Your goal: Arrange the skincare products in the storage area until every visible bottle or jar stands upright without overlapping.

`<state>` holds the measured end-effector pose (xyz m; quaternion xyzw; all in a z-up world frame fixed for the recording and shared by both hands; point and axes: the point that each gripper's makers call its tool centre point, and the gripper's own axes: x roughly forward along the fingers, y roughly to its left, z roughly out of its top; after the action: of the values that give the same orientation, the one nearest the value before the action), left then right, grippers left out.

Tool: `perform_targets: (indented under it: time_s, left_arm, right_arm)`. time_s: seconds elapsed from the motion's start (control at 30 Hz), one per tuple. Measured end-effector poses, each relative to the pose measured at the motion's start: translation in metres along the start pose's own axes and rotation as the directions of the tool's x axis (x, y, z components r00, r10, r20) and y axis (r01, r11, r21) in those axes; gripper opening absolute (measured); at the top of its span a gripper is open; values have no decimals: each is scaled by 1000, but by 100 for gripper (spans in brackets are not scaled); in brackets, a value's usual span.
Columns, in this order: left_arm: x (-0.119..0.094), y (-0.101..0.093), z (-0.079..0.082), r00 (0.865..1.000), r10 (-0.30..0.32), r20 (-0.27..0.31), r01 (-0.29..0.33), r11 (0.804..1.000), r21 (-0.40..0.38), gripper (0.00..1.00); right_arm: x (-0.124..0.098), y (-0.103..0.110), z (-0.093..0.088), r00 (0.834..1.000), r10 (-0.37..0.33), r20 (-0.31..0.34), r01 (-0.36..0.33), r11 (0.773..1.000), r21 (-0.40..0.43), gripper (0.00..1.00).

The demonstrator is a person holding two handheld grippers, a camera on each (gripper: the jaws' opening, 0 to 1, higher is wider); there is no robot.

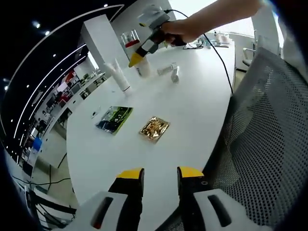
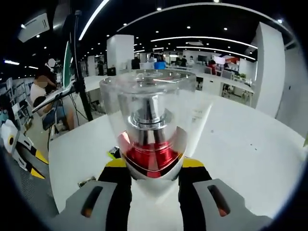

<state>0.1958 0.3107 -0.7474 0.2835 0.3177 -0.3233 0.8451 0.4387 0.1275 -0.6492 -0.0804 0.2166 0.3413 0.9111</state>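
On the white table point(image 1: 192, 110), a white tube point(image 1: 119, 75) stands upright at the far left. Two small pale bottles point(image 1: 171, 72) lie on their sides near it. My right gripper point(image 1: 137, 59), held by a hand, hovers beside the tube, shut on a clear-capped bottle with a red body point(image 2: 149, 130) that looks whitish from afar point(image 1: 143, 70). My left gripper point(image 1: 160, 175) is open over the near table edge, nothing between its jaws. It also appears at the left edge of the right gripper view point(image 2: 14, 144).
A green-black sachet point(image 1: 114, 119) and a gold sachet point(image 1: 154, 128) lie flat mid-table. A grey mesh chair point(image 1: 269, 144) stands against the table's right side. A black cable point(image 1: 219, 55) trails across the far end. People stand in the office behind point(image 2: 43, 86).
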Motion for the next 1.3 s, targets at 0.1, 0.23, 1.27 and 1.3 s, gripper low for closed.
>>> perform_targets:
  time_s: [0.1,0.23,1.27,1.3]
  left_arm:
    - [0,0,0,1000,2,0,-2,1000,0,28]
    - [0,1,0,1000,2,-2,-2,1000,-3,28]
    - [1,-2,-9,999,-12,-46,12,1000,-10,26]
    - [1,-3,-9,999,-13,-46,12,1000,-10,26]
  right_arm:
    - [7,-19,6,1000,-16,1,16,1000,-5,35]
    - [14,-37,10,999,-33,-11,33,999,-12,35]
    - [57,-102,-20,996,-69,-49,71,997,37,35]
    - [57,-102,-20,996,-68,-50,70,997,37,35]
